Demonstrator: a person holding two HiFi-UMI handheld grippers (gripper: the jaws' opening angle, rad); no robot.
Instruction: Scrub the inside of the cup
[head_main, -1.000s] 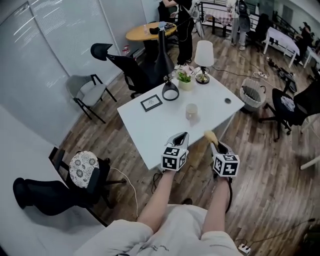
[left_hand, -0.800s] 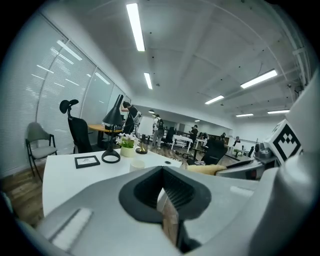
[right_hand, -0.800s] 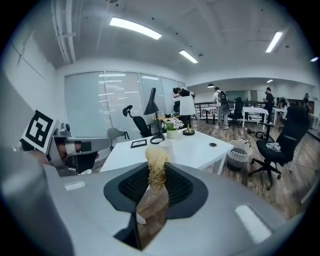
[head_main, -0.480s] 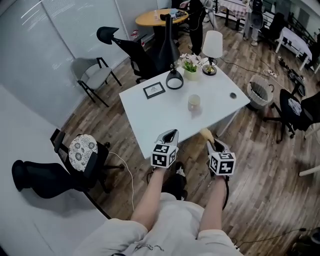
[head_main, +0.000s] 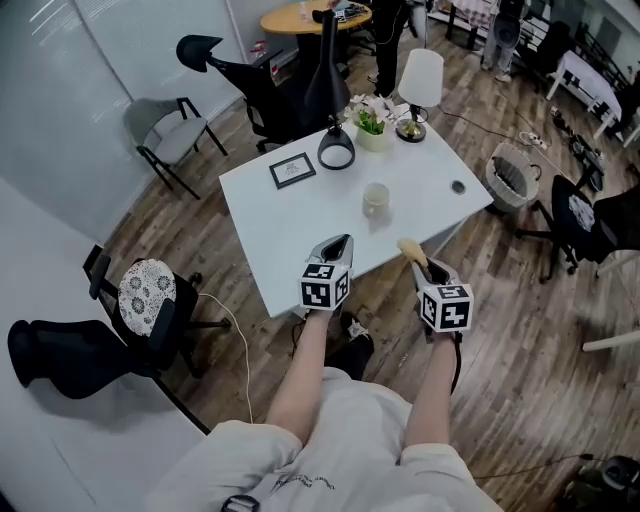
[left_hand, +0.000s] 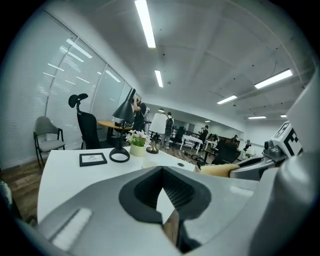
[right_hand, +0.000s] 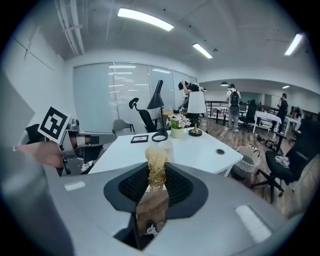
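A pale cup (head_main: 376, 198) stands upright in the middle of the white table (head_main: 290, 225), also visible as cup (right_hand: 167, 148) and faintly as cup (left_hand: 150, 163). My left gripper (head_main: 340, 243) hovers over the table's near edge, short of the cup, its jaws shut with nothing held; in its own view the left gripper (left_hand: 162, 173) shows only a thin slit. My right gripper (head_main: 425, 268) is just off the near edge to the right, shut on a wooden-handled brush (head_main: 409, 247). The brush (right_hand: 156, 167) points its straw-coloured bristles toward the cup.
On the far side of the table stand a black desk lamp (head_main: 335, 148), a picture frame (head_main: 293, 170), a flower pot (head_main: 371, 133) and a white lamp (head_main: 419, 85). A wire bin (head_main: 510, 178) and office chairs (head_main: 585, 215) surround it. People stand in the background.
The head view has shifted slightly, so the table sits a little further left. Both grippers stay near the table's front edge, the right one holding the brush throughout.
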